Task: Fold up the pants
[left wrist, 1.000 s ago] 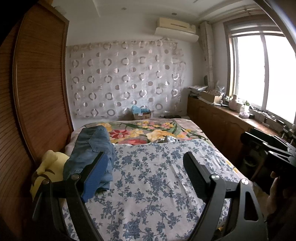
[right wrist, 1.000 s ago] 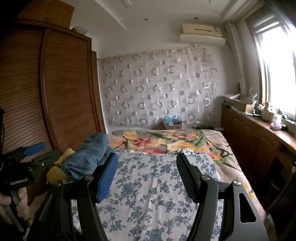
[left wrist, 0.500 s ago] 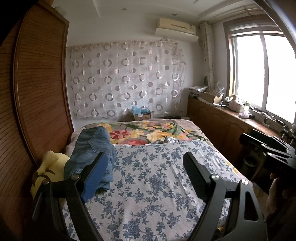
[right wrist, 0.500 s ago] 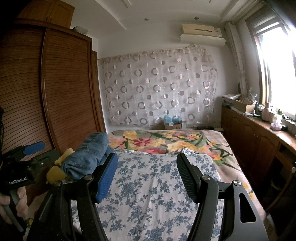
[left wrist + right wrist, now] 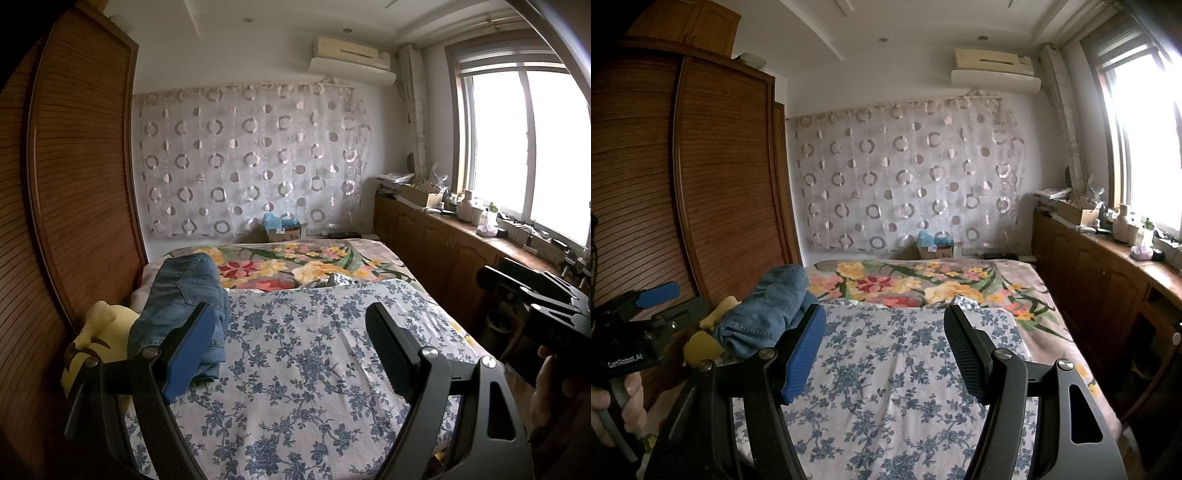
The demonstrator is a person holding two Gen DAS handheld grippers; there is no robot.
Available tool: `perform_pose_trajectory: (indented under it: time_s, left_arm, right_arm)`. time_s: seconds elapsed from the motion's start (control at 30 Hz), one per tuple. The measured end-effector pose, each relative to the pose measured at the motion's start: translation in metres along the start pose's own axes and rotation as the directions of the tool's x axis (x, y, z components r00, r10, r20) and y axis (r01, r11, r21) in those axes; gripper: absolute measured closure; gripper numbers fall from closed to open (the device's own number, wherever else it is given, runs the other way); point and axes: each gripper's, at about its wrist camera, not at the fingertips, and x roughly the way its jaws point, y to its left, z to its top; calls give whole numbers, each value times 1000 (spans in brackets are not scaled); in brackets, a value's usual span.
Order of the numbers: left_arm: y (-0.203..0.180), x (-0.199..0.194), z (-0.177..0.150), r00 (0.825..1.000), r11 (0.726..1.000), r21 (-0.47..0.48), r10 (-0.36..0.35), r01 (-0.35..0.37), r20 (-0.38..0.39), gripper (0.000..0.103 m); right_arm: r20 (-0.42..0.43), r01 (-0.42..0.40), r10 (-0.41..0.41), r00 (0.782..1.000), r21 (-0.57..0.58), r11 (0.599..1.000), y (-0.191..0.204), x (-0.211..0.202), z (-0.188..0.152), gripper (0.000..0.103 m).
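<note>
Although the task is to fold pants, the jeans [image 5: 183, 301] already lie in a compact folded bundle at the left edge of the bed [image 5: 295, 369], resting partly on the blue-flowered sheet [image 5: 314, 350] and against a yellow plush toy [image 5: 99, 332] beside the wooden wardrobe [image 5: 74, 184]. From the right wrist view the same jeans [image 5: 764, 310] appear as a stacked bundle with layered edges, so the folding itself looks complete or nearly so. Whether the bundle needs a final squaring cannot be judged from these views.

Neither claw touches the jeans. The left claw [image 5: 291, 347] is released, its jaws spread wide over the sheet with nothing between them. The right claw [image 5: 882, 347] is likewise released and empty, held over the middle of the bed. Both stand well apart from the garment, which suggests the work is at or near its end.
</note>
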Motion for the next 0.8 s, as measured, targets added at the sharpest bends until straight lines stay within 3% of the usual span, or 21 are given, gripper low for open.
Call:
perform_pose_trajectory:
  time_s: [0.8]
  left_arm:
    - [0, 0, -3, 1000, 1000, 0, 1, -1, 2, 19]
  right_arm:
    - [6, -2, 2, 1000, -2, 1000, 0, 0, -2, 34]
